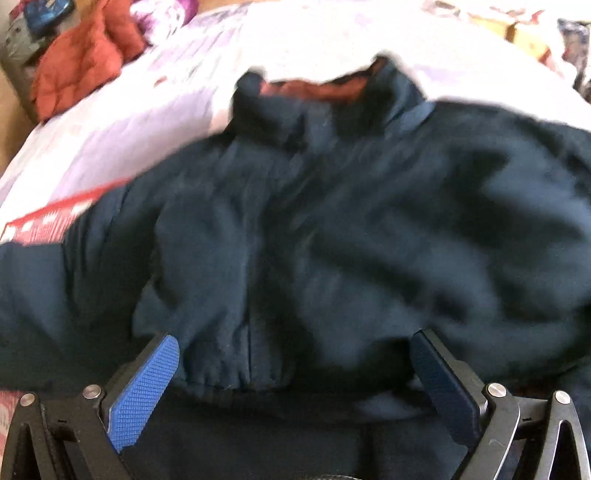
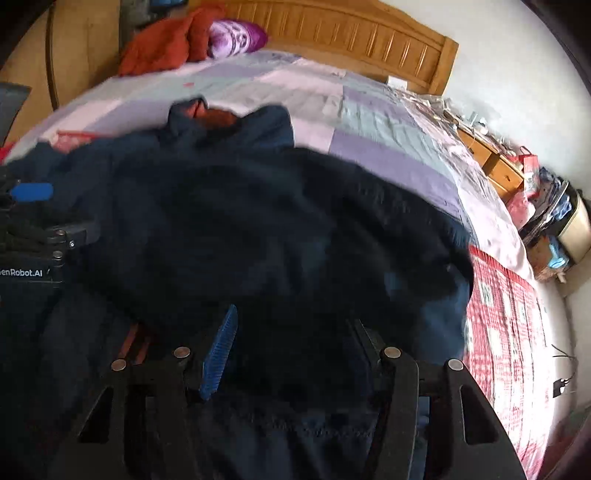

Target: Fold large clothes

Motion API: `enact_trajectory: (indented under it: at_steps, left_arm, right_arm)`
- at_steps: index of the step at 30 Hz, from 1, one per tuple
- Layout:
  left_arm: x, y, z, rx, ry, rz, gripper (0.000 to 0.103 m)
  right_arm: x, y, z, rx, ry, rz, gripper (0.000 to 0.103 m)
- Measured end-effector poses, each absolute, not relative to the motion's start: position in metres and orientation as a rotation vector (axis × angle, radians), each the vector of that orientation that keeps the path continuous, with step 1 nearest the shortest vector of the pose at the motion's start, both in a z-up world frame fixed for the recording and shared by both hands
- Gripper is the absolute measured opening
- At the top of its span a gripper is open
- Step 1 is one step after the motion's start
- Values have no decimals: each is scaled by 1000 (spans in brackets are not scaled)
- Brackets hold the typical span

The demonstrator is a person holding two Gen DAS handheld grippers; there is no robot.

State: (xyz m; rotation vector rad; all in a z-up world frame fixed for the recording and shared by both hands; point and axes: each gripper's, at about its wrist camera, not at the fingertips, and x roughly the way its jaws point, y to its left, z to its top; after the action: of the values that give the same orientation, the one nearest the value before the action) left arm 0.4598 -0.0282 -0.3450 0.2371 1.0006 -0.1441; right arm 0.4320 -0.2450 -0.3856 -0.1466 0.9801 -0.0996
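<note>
A large dark navy jacket with a rust-red collar lining lies spread on the bed, collar at the far side. It also fills the right wrist view. My left gripper is open, its blue pads wide apart over the jacket's gathered hem, nothing between them. My right gripper is open too, its jaws wide apart just above the dark fabric. The left gripper also shows at the left edge of the right wrist view.
The bed has a lilac and grey patchwork sheet and a red patterned blanket at the right. An orange-red garment and purple pillow lie near the wooden headboard. A cluttered dresser stands beside the bed.
</note>
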Motion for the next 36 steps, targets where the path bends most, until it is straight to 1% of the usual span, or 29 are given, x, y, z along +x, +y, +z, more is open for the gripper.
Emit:
enact_trajectory:
  at_steps: [6, 7, 9, 11, 14, 17, 21, 24, 29, 32, 36]
  left_arm:
    - [469, 27, -357, 155, 1064, -112, 103]
    - [471, 29, -357, 152, 1066, -121, 103]
    - [469, 27, -355, 177, 1057, -123, 103]
    - [469, 27, -356, 169, 1064, -106, 103]
    - [462, 28, -359, 153, 1070, -87, 103]
    - [462, 23, -357, 185, 1074, -94, 103]
    - [450, 12, -336, 230, 1021, -133, 103]
    - [450, -13, -312, 218, 967, -220, 103]
    - [468, -93, -274, 198, 911, -402, 103]
    - [482, -140, -267, 203, 923, -477, 103]
    - [485, -198, -270, 258, 921, -541, 103]
  right_arm:
    - [411, -326, -386, -45, 991, -239, 60]
    - [407, -343, -386, -31, 1004, -286, 60]
    - [398, -370, -386, 56, 1015, -308, 65]
    - [393, -374, -382, 71, 1014, -309, 65]
    - [385, -359, -384, 7, 1018, -314, 65]
    - [376, -360, -391, 45, 1033, -354, 65]
    - [355, -345, -372, 19, 941, -408, 65]
    - [347, -335, -362, 14, 901, -413, 65]
    - [341, -333, -379, -43, 963, -462, 65]
    - [334, -339, -385, -34, 973, -469, 65]
    - [339, -340, -395, -93, 983, -439, 65]
